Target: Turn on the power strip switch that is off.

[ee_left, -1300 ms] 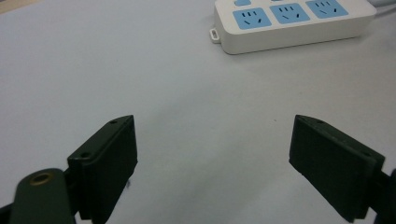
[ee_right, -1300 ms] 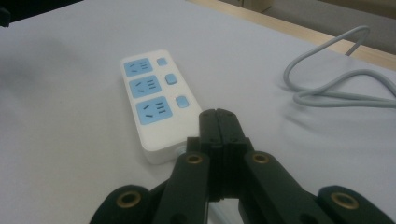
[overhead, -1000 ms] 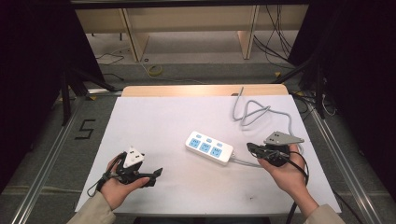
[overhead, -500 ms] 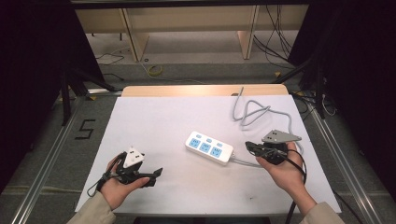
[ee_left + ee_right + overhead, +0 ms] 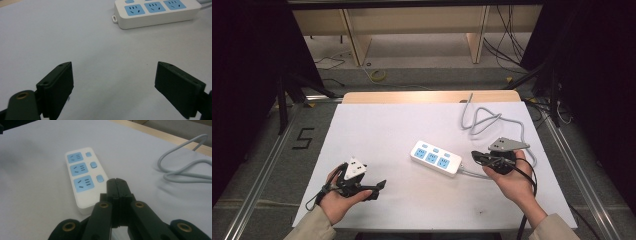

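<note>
Presently, scene notes:
Power strip [image 5: 436,158]: lying flat mid-table, white with blue sockets; likely light, rigid, smooth-sided, so gripping across its narrow width looks safest.
Right tongs [image 5: 475,156]: pressed together, empty, hovering just beside the strip's cable end.
Left tongs [image 5: 380,185]: standing wide apart, holding nothing, resting well apart from the strip.
Grey cable [image 5: 479,120]: looping behind the strip, probably dragging and tugging.
Table [image 5: 382,130]: offering bare white surface, nothing blocking.

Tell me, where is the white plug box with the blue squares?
In the high view the power strip lies on the white table, right of centre, just left of the right gripper.
</note>
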`<act>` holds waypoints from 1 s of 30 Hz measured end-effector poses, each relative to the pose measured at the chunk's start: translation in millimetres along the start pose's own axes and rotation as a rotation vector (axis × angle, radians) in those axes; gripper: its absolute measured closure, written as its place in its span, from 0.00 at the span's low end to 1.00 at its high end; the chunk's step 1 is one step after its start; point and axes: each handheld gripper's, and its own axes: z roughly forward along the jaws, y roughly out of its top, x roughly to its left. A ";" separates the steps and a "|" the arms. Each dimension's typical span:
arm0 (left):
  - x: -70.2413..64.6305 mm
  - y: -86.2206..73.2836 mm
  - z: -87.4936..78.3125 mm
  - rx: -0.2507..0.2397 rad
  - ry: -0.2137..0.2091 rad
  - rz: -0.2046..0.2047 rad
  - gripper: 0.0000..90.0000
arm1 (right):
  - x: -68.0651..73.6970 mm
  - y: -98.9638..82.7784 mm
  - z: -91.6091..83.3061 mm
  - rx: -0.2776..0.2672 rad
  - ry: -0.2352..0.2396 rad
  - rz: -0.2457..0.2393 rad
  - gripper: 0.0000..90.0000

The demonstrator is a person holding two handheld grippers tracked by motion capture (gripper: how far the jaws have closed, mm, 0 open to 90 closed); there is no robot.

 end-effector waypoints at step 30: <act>0.1 -0.1 -0.2 0.000 -0.001 -0.001 0.17 | -0.3 12.3 14.1 0.022 0.019 0.000 1.00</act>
